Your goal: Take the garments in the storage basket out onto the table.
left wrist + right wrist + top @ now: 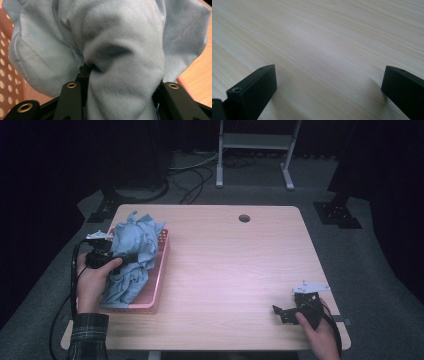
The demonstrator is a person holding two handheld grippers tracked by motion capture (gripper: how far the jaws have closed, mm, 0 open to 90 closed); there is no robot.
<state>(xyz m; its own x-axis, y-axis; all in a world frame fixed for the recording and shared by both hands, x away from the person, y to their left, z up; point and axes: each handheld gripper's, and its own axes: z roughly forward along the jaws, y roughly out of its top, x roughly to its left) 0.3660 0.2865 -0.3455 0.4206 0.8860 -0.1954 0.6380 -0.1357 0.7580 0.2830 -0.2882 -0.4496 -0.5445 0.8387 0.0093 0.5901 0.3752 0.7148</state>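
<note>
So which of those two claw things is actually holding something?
The left gripper, over the pink basket: its jaws are closed on the light blue cloth. The right gripper rests with jaws apart over bare table.

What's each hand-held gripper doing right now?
Left hand-held gripper: shut on the blue cloth in the pink basket.
Right hand-held gripper: open, empty.

The pink basket (159, 279) heaped with blue cloth (131, 255) blocks the table's (235, 265) left side; from there right to the right gripper (290, 312) at the near-right corner, bare wood lies open.
</note>
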